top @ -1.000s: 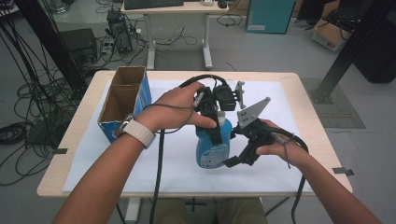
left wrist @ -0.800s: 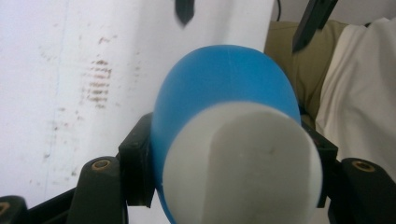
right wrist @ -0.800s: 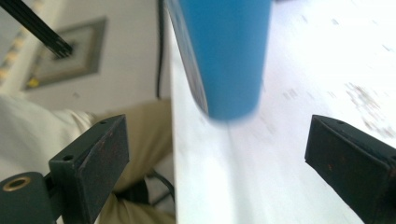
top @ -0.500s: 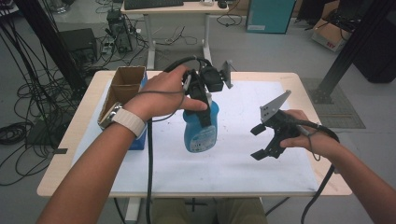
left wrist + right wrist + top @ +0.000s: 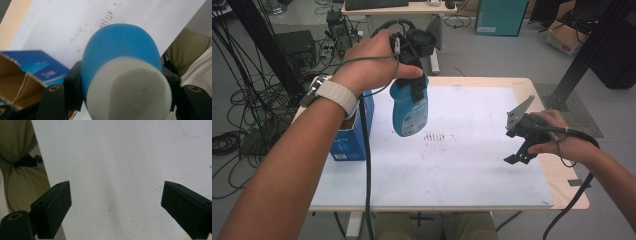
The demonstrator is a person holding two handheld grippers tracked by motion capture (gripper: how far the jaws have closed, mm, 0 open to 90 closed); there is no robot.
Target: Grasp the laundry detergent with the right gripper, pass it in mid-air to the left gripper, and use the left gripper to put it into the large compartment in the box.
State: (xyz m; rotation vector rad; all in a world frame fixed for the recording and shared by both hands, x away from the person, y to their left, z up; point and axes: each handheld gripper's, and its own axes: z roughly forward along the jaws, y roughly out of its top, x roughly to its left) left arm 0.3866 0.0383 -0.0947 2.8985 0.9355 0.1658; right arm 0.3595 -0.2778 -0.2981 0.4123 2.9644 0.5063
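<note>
A blue bottle (image 5: 409, 112) with a white cap (image 5: 130, 92) hangs in the air above the white sheet, near the table's back left. My left gripper (image 5: 414, 82) is shut on its upper part. In the left gripper view (image 5: 122, 82) the black pads press both sides of the bottle (image 5: 120, 50) just below the cap. My right gripper (image 5: 518, 156) is held low over the sheet's right edge, far from the bottle. In the right gripper view (image 5: 116, 207) its jaws stand wide apart with only white sheet between them; they have just been closing a little.
An open blue cardboard box (image 5: 349, 135) stands at the table's left edge, just left of and below the bottle, and its flap (image 5: 30, 72) appears in the left gripper view. Brown smudges (image 5: 434, 136) mark the white sheet (image 5: 472, 170). Cables and desks lie beyond the table.
My left gripper has lifted the bottle off the table, up and toward the back left. My right gripper has drawn away from the bottle to the right edge.
</note>
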